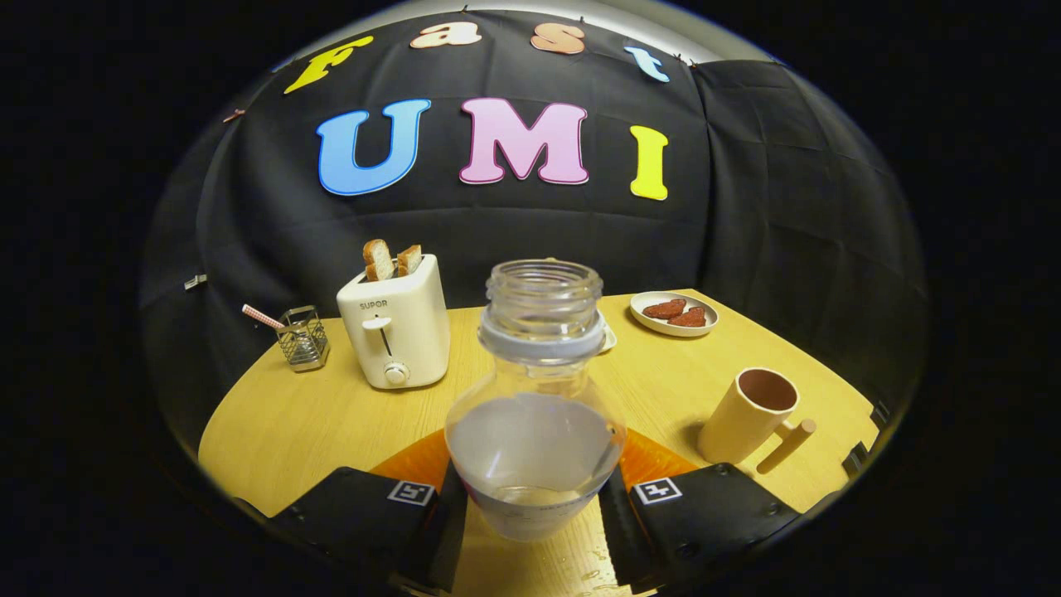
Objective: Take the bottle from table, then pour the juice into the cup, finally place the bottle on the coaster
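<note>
Standing upright between the gripper [535,497] fingers, which clasped its lower body from both sides, a clear uncapped glass bottle [535,398] held pale liquid, mouth upward, long axis vertical. Right of it, on the wooden table [290,414], a beige mug [750,414] tilted, contents indiscernible.

- The bottle [535,398] is held upright between the fingers [439,518].
- The toaster [396,332] is set beyond-left; the cup [750,419] right; the plate [673,315] behind.

Gripper [535,497] fingers clamped on bottle [537,398]
</note>
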Action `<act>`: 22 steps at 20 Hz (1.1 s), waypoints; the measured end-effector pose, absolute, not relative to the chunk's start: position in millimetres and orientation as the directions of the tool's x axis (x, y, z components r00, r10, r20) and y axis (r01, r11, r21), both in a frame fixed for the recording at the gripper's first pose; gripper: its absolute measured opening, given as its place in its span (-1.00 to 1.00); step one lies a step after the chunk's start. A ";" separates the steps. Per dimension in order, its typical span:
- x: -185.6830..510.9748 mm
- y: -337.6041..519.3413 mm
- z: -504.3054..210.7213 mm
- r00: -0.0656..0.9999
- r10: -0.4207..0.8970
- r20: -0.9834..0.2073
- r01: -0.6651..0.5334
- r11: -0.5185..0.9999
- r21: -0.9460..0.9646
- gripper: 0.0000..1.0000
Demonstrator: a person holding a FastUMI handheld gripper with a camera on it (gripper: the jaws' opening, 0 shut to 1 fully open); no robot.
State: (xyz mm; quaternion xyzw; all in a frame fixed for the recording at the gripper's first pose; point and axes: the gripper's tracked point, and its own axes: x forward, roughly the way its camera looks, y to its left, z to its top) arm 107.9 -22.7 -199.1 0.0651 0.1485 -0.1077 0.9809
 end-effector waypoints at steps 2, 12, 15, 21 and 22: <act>103.8 -21.7 -189.8 0.937 -0.146 -0.317 0.193 0.973 0.123 0.43; 71.5 -32.5 -155.7 0.947 0.096 -0.308 0.015 0.941 0.338 0.43; 65.7 -48.6 -152.7 0.950 0.134 -0.284 0.007 0.895 0.447 0.43; 58.4 -84.4 -170.7 0.941 0.152 -0.302 0.078 0.771 0.632 0.43; 57.8 -89.3 -173.6 0.938 0.155 -0.311 0.096 0.745 0.660 0.43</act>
